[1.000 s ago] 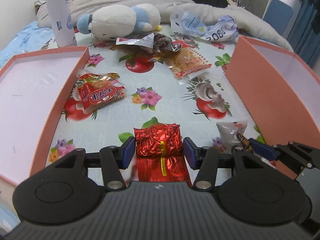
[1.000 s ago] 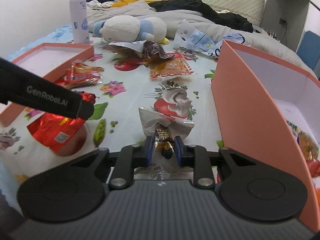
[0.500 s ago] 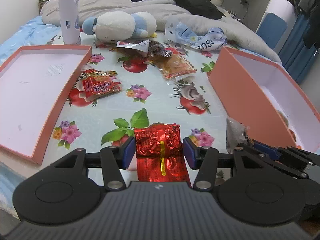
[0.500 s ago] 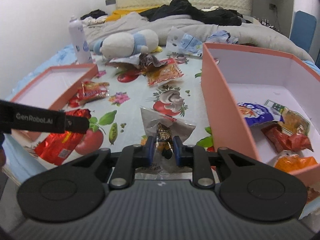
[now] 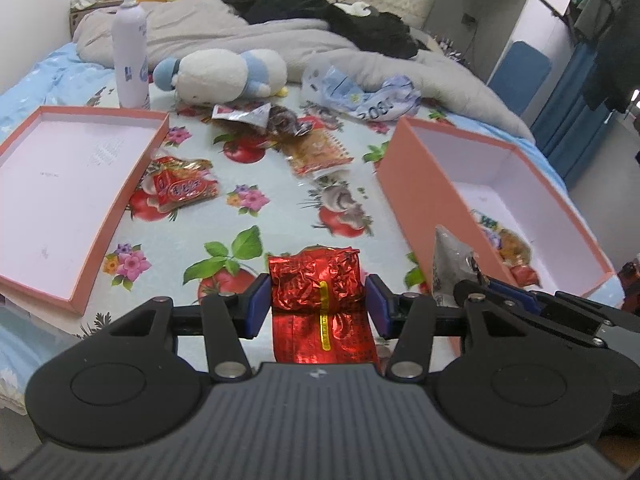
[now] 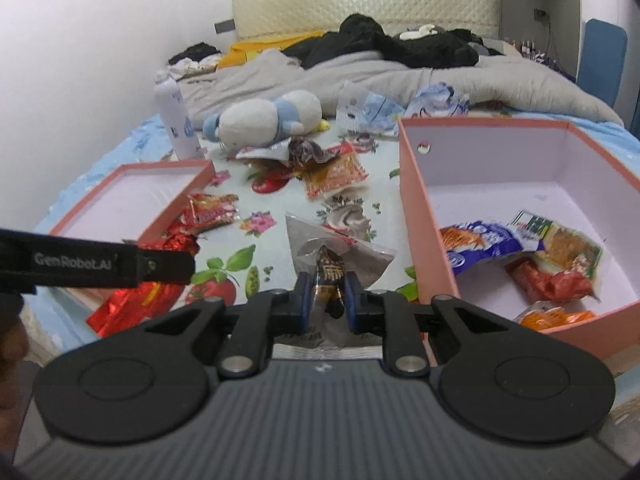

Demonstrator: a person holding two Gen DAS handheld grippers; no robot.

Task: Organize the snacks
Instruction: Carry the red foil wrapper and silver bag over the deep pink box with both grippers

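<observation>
The left tongs (image 5: 316, 304) are clamped on a crinkled red foil snack packet (image 5: 318, 300) with a yellow strip down its middle; both blue pads press its creased sides, and it hangs above the glossy flower-and-fruit printed cloth (image 5: 280, 216) that covers the bed.

The right tongs (image 6: 325, 304) pinch a clear, silvery plastic pouch (image 6: 336, 258) with a dark brown piece inside, gripped at the pouch's lower part while its pointed, wrinkled top stands up ahead of the pads. The jaws sit narrow around it. It hangs just left of the near wall of the deep salmon-pink cardboard box (image 6: 420, 216), whose white, smooth inside already has several crumpled wrappers: a blue-and-white one, a green-and-tan one, a red one and an orange one.

On the far left lies the shallow salmon-pink cardboard lid (image 5: 124, 196), white inside. Beside its edge rests a flat red-and-yellow snack bag (image 5: 182, 188). Further back, an orange translucent packet (image 5: 320, 154) and a torn silver-and-brown wrapper (image 5: 256, 116) lie loose on the cloth.

Behind them are a soft white-and-blue plush toy (image 5: 224, 74), a tall white plastic bottle (image 5: 129, 64) standing upright, a crumpled blue-and-white plastic bag (image 5: 360, 94) and a rumpled grey quilt (image 5: 248, 36).
</observation>
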